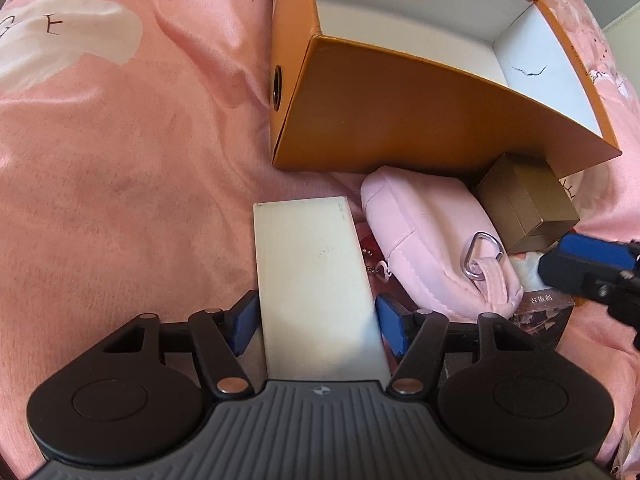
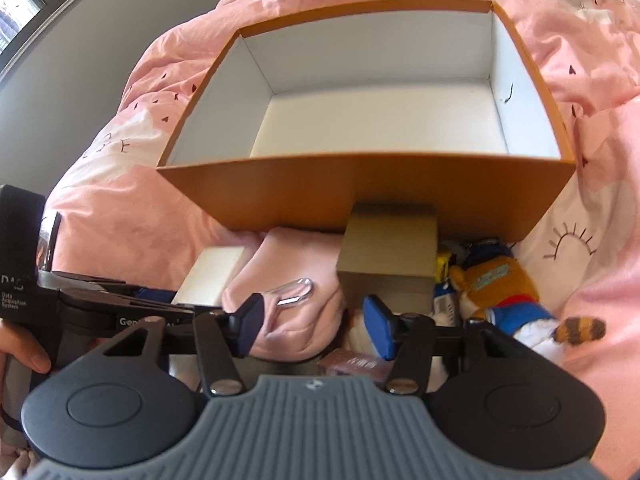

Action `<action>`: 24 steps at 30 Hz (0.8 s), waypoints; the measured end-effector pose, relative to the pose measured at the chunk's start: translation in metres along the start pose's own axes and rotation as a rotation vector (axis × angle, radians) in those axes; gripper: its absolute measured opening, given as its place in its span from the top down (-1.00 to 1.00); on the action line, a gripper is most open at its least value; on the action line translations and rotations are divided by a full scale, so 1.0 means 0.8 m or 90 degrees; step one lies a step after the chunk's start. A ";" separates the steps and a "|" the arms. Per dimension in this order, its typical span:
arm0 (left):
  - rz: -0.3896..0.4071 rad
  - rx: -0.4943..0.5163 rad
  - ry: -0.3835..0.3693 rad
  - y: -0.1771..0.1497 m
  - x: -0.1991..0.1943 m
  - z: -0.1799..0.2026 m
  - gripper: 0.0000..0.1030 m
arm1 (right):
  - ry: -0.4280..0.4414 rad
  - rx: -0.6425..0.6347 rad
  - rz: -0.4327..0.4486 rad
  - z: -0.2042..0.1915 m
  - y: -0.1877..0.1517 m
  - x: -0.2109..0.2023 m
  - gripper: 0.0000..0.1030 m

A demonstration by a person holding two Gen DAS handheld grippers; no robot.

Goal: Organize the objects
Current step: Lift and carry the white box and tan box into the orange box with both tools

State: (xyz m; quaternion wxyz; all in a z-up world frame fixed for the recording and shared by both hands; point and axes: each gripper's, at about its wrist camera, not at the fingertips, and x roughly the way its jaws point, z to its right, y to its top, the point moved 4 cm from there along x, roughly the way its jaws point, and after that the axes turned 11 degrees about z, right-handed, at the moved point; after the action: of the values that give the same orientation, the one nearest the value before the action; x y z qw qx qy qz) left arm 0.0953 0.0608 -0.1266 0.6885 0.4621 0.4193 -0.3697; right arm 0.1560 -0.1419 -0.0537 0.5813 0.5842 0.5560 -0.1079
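Note:
An open orange box (image 1: 400,120) with a white empty inside lies on the pink bedding; it also shows in the right wrist view (image 2: 360,196). My left gripper (image 1: 316,326) is shut on a flat white box (image 1: 312,276), its blue pads against both long sides. The white box shows at the left in the right wrist view (image 2: 212,276). My right gripper (image 2: 314,326) is open above a pink pouch (image 2: 296,300) with a metal clip. A tan cardboard box (image 2: 388,256) stands just ahead of it. The pink pouch (image 1: 432,240) lies right of the white box.
A plush toy (image 2: 508,292) in orange and blue lies right of the tan box. A small dark printed box (image 2: 356,364) sits under the right gripper. The right gripper's fingers (image 1: 588,260) show at the right edge of the left wrist view. A grey wall (image 2: 80,48) runs left.

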 end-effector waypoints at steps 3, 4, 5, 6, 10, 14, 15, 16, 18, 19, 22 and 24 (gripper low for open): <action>-0.010 0.005 0.009 0.005 0.005 0.004 -0.43 | -0.036 -0.015 0.016 0.009 0.011 -0.002 -0.34; -0.012 0.006 0.012 0.006 0.006 0.005 -0.45 | -0.036 -0.010 0.009 0.013 0.013 0.000 -0.39; -0.015 0.008 0.014 0.007 0.008 0.005 -0.46 | -0.035 -0.002 0.001 0.017 0.014 0.004 -0.44; -0.016 0.011 0.016 0.009 0.008 0.006 -0.46 | -0.039 0.004 -0.011 0.021 0.014 0.009 -0.49; -0.025 0.012 0.016 0.013 0.012 0.006 -0.48 | -0.059 -0.018 -0.030 0.020 0.015 0.010 -0.49; -0.034 0.016 0.016 0.016 0.020 0.006 -0.47 | -0.071 -0.046 -0.006 0.020 0.030 -0.010 -0.63; -0.035 0.017 0.012 0.015 0.023 0.006 -0.43 | -0.084 -0.056 0.002 0.022 0.035 -0.008 -0.66; -0.035 0.017 0.011 0.015 0.024 0.007 -0.42 | -0.096 -0.060 0.004 0.026 0.040 -0.003 -0.66; -0.030 0.017 0.008 0.017 0.024 0.008 -0.41 | -0.097 -0.048 -0.017 0.036 0.048 0.016 -0.66; -0.027 0.017 0.007 0.017 0.020 0.007 -0.41 | -0.089 -0.033 -0.033 0.040 0.049 0.027 -0.66; -0.009 0.014 0.004 0.010 0.006 0.009 -0.40 | -0.078 -0.003 -0.066 0.050 0.047 0.054 -0.65; 0.012 0.009 0.002 0.011 -0.003 0.007 -0.39 | -0.075 0.009 -0.084 0.055 0.044 0.066 -0.55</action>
State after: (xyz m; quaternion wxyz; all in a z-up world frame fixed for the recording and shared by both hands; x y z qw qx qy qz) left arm 0.1036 0.0581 -0.1200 0.6881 0.4710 0.4134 -0.3657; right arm 0.2246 -0.1389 -0.0881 0.6007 0.5431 0.5573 -0.1836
